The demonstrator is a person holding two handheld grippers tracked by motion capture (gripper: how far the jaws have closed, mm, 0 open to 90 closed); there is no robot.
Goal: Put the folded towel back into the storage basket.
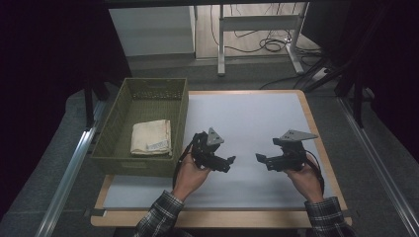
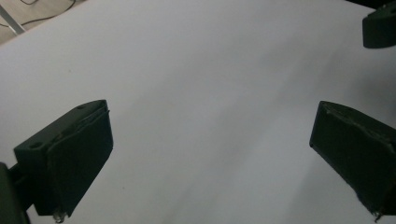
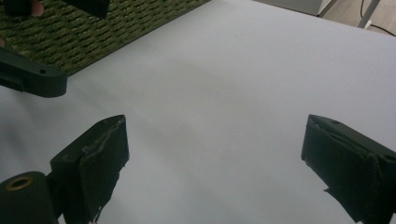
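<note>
**High view: both grippers hovering empty beside a packed basket**

High view is showing the left gripper and right gripper facing each other over the bare white tabletop, jaws standing apart, holding nothing. A folded cream cloth is lying in the green woven basket (likely stowed already), just left of the left gripper.
</note>
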